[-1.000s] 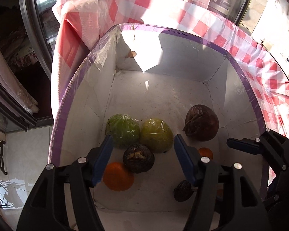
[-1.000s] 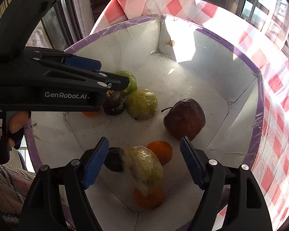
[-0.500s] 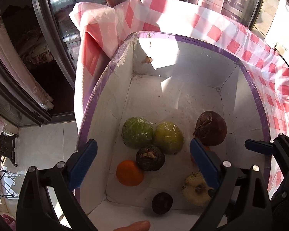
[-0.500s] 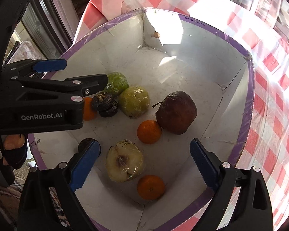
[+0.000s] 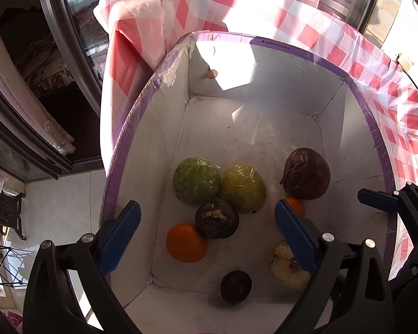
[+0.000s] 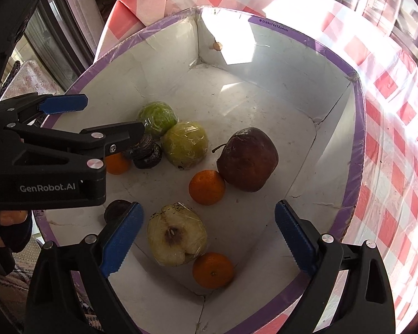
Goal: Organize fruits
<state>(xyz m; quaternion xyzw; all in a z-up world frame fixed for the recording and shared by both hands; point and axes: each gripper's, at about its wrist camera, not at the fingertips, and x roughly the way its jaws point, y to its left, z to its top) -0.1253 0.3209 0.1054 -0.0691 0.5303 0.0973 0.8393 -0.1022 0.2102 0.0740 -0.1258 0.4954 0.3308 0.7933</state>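
Note:
A white box with a purple rim [image 5: 373,128] [image 6: 359,111] holds several fruits. In the left wrist view: a wrapped green fruit [image 5: 196,181], a wrapped yellow-green fruit [image 5: 243,188], a dark red apple [image 5: 306,176], a dark wrinkled fruit [image 5: 216,218], an orange [image 5: 186,242], a small dark fruit [image 5: 235,282] and a wrapped cut apple [image 5: 285,271]. In the right wrist view the cut apple [image 6: 177,238] lies between two oranges [image 6: 207,187] [image 6: 212,270]. My left gripper [image 5: 206,233] [image 6: 103,117] and right gripper [image 6: 209,233] [image 5: 376,197] are both open and empty above the box.
The box stands on a red-and-white checked tablecloth [image 5: 334,44] [image 6: 390,139]. Dark window frames [image 5: 55,41] and a tiled floor [image 5: 64,203] lie to the left. A small knob [image 5: 210,73] sticks out of the box's far wall.
Both grippers have opened wide and pulled back up from the fruits. The wrapped cut apple now lies free on the box floor, released by the right gripper.

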